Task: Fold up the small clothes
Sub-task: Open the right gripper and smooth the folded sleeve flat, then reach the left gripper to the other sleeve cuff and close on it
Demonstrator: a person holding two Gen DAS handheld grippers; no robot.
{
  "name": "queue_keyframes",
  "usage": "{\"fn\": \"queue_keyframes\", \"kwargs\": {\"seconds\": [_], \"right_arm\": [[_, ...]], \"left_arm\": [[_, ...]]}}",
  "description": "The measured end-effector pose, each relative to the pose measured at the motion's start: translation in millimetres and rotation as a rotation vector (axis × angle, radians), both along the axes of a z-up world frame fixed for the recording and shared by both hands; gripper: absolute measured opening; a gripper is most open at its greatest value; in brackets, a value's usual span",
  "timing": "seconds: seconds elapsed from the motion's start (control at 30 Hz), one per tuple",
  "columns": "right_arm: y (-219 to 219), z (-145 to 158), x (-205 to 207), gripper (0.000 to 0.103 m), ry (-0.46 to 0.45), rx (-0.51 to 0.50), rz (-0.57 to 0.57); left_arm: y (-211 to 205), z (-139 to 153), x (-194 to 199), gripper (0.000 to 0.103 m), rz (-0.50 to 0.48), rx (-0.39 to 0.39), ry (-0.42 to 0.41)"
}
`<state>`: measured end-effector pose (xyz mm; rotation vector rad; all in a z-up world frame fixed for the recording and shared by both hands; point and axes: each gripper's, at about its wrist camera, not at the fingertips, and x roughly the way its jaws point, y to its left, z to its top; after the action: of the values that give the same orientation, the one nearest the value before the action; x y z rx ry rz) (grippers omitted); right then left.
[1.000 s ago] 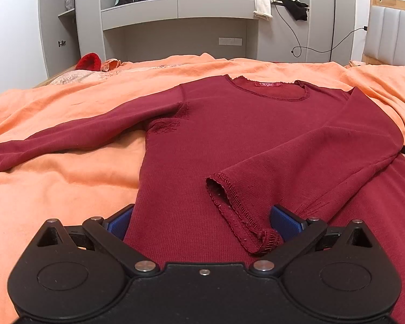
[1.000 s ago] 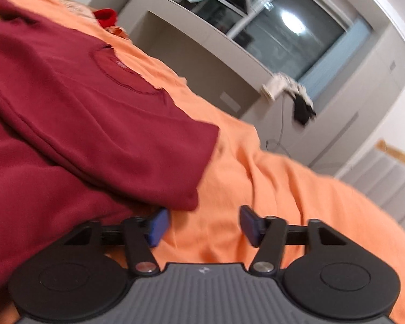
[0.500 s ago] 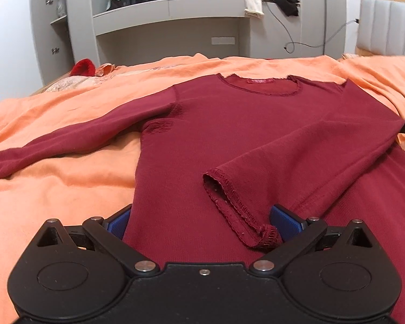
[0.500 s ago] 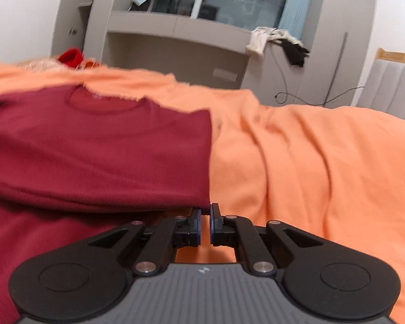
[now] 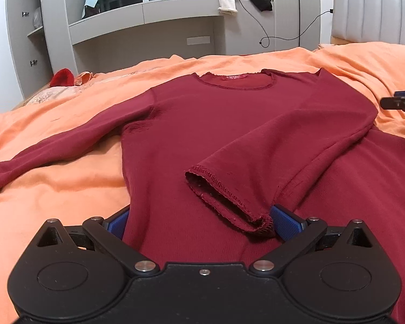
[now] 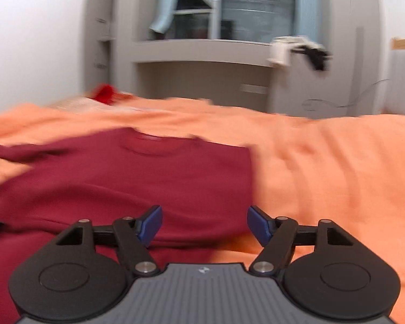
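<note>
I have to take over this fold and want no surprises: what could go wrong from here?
1. The folded sleeve's cuff lies loose against the blue pad of the open left gripper; a careless move could drag it and undo the fold.
2. The other sleeve is not folded yet and trails over the rumpled orange blanket; it may bunch when pulled.

Left gripper (image 5: pixel 202 222) of matte black plastic, two round hubs, angled linkage arms, silver screws, blue textured finger pads (image 5: pixel 285 222), right gripper (image 6: pixel 203 224) likewise black with blue pads, ribbed grey centre plate bearing a small logo
</note>
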<state>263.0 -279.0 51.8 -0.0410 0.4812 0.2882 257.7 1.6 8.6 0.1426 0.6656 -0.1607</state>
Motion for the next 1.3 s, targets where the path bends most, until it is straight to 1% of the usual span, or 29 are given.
{"fn": "queue_keyframes", "kwargs": {"seconds": [0.07,0.17,0.2,0.23,0.27,0.3,0.33,0.37,0.4,0.47,0.5,0.53,0.57,0.6,0.63,0.77,0.87,0.93,1.03,1.13,1.23,1.27,1.3], "right_arm": [[24,4,-8,0.076,-0.03,-0.01,0.115],[65,5,-18,0.075,-0.069,-0.097,0.309],[76,5,-21,0.073,-0.079,-0.122,0.356],[88,4,-23,0.069,-0.086,-0.146,0.404],[99,2,-23,0.063,-0.079,-0.164,0.447],[110,-1,-22,0.059,-0.061,-0.175,0.474],[119,-3,-19,0.053,-0.034,-0.187,0.503],[129,-6,-15,0.051,-0.009,-0.207,0.539],[138,-8,-11,0.051,0.019,-0.241,0.579],[152,-13,-7,0.05,0.057,-0.294,0.622],[158,-15,-5,0.048,0.069,-0.313,0.635],[162,-15,-3,0.037,0.078,-0.323,0.644],[165,-15,-1,0.018,0.089,-0.322,0.652],[164,-14,0,0.013,0.095,-0.312,0.653],[165,-13,-1,0.011,0.088,-0.308,0.645],[163,-10,-21,0.01,0.023,-0.379,0.645],[164,-19,-39,0.009,-0.006,-0.453,0.653],[165,-27,-49,0.009,-0.017,-0.471,0.646],[164,-36,-58,0.009,-0.017,-0.461,0.63],[156,-40,-59,0.009,0.001,-0.409,0.623],[143,-39,-64,0.009,0.003,-0.368,0.615],[139,-35,-66,0.009,0.002,-0.346,0.609],[131,-29,-67,0.009,0.003,-0.302,0.597]], "left_arm": [[7,4,0,0.102,0.005,-0.039,0.009],[18,11,-1,0.102,0.02,-0.099,0.007],[22,14,-2,0.102,0.027,-0.115,-0.001],[25,16,-3,0.102,0.031,-0.126,-0.007],[28,19,-4,0.102,0.038,-0.138,-0.012],[31,21,-4,0.102,0.044,-0.148,-0.017],[35,23,-4,0.102,0.054,-0.166,-0.022],[38,25,-3,0.102,0.065,-0.18,-0.024],[42,26,-2,0.102,0.078,-0.193,-0.023],[49,27,1,0.102,0.107,-0.215,-0.022],[52,28,1,0.102,0.119,-0.224,-0.022],[55,29,2,0.102,0.131,-0.233,-0.022],[57,29,3,0.102,0.142,-0.244,-0.022],[60,29,3,0.102,0.151,-0.252,-0.02],[62,29,4,0.102,0.159,-0.259,-0.017],[66,30,3,0.102,0.167,-0.266,-0.016],[67,30,2,0.102,0.167,-0.269,-0.017],[66,29,2,0.102,0.169,-0.265,-0.015],[65,26,3,0.102,0.17,-0.255,-0.005],[61,23,3,0.102,0.159,-0.241,0.01],[58,21,3,0.102,0.147,-0.225,0.013],[58,21,3,0.102,0.147,-0.225,0.013],[58,21,3,0.102,0.149,-0.227,0.012]]}}
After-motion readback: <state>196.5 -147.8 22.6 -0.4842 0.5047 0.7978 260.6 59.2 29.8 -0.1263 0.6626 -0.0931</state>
